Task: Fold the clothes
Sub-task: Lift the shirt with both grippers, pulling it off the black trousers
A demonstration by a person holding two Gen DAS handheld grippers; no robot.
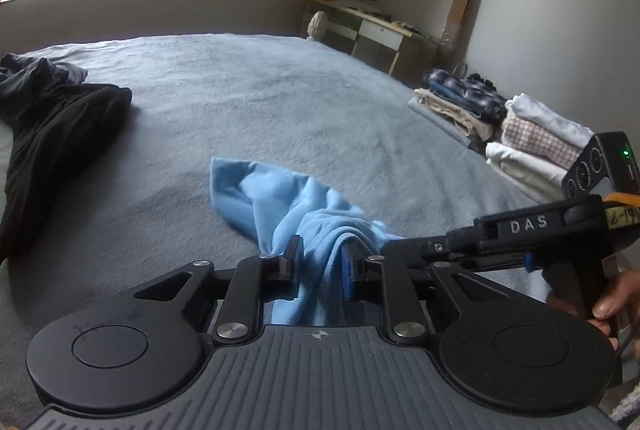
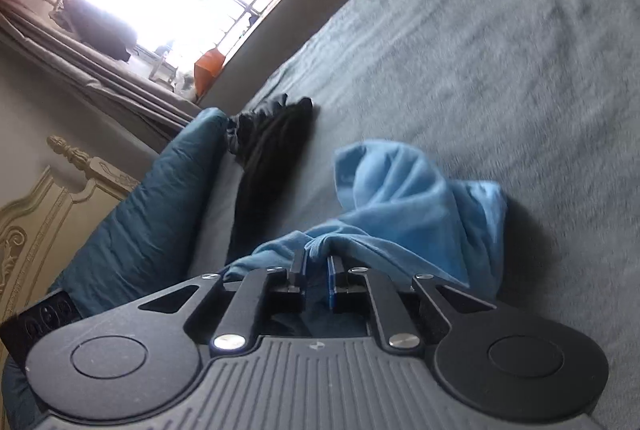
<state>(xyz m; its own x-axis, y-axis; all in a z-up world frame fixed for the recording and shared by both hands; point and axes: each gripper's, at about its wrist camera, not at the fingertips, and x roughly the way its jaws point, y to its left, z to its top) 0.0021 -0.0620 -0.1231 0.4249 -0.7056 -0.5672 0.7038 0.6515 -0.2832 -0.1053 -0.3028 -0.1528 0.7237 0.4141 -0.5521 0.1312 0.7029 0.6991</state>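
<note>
A light blue garment lies bunched on the grey bed. My left gripper is shut on a gathered fold of it, cloth filling the gap between the fingers. My right gripper is shut on another fold of the same blue garment. In the left wrist view the right gripper's black body comes in from the right and meets the cloth just right of my left fingers. The two grips sit close together. The rest of the garment trails crumpled onto the bed.
A black garment lies crumpled at the bed's left; it also shows in the right wrist view. Stacks of folded clothes sit at the right edge. A teal pillow and a cream headboard stand left. A desk stands beyond.
</note>
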